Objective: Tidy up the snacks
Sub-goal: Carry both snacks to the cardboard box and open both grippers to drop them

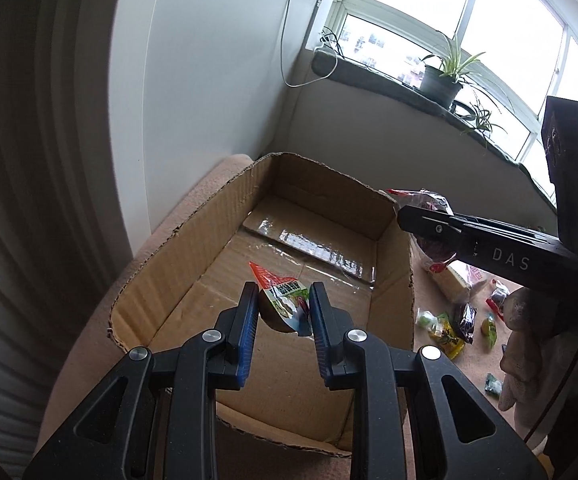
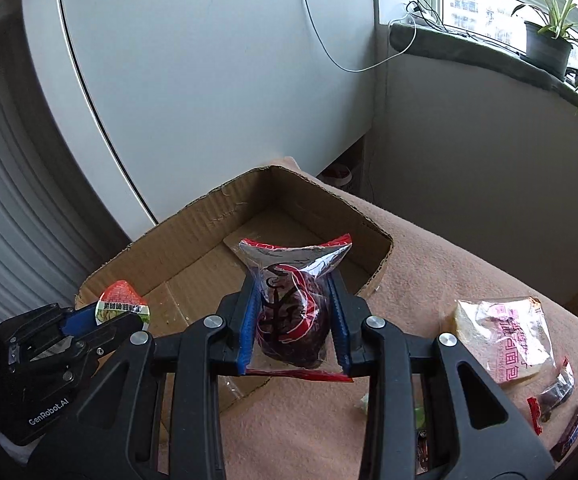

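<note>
Left gripper (image 1: 283, 308) pinches a small jelly cup (image 1: 283, 302) at centre frame over the cardboard box (image 1: 193, 236); right gripper (image 2: 293, 322) clamps a red date bag (image 2: 291, 312) — lower each inside the box's walls before letting go.

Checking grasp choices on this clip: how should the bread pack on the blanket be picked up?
Both tools are full now. Once one is free, take the bread pack across its narrower width, coming down from above. It lies flat on the blanket with its top face open. The soft loaf suggests a light squeeze, or else a pinch on the crimped wrapper end near the smaller wrapped snacks.
</note>
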The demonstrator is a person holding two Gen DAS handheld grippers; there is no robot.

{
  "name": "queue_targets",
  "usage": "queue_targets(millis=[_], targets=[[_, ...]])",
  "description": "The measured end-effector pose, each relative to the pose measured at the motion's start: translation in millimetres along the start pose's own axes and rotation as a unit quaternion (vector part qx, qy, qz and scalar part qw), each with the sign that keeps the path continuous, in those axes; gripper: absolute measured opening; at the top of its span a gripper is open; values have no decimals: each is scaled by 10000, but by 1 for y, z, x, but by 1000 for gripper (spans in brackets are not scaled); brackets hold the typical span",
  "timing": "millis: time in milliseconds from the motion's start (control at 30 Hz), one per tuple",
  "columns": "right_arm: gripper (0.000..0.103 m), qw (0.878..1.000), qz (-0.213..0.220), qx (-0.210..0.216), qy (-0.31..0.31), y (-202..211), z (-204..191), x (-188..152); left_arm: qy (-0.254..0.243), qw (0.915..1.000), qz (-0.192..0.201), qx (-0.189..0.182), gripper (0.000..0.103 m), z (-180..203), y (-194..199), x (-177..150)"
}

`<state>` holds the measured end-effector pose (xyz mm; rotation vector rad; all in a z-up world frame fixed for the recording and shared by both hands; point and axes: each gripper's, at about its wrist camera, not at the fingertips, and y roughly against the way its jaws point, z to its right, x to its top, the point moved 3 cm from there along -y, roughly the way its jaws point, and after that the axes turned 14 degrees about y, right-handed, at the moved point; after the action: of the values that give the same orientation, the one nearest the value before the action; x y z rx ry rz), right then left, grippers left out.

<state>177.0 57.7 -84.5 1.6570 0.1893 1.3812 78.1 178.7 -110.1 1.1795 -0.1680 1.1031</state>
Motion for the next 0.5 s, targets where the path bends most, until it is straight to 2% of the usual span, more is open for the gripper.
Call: queue_targets(millis=[200,267,300,333,367,400,433,500], targets=[[33,9998,-129,159,12,-14,-5,0,51,10000,-33,30,24,-7,0,2],[39,9997,-121,209,21,-15,-6,-1,21,10000,-68,51,24,-7,-1,1],[53,9997,-105,195,39,-14,-7,-1,18,9999,-68,75,25,-7,-1,1],[73,9998,-70,164,65,-13,-8,0,19,9999,-74,86,28,-6,-2,2],[80,9999,-16,106,87,-10,-9,0,17,9999,-75,91,30,-6,-1,1],[86,9999,51,61,104,-7,-9,0,11,9999,-70,102,40,-5,-1,1],[87,9999,89,35,108,-4,-9,1,0,9999,-47,127,49,-5,1,1],[87,9999,116,32,60,0,-7,1,-12,9999,-2,116,50,-4,4,0]])
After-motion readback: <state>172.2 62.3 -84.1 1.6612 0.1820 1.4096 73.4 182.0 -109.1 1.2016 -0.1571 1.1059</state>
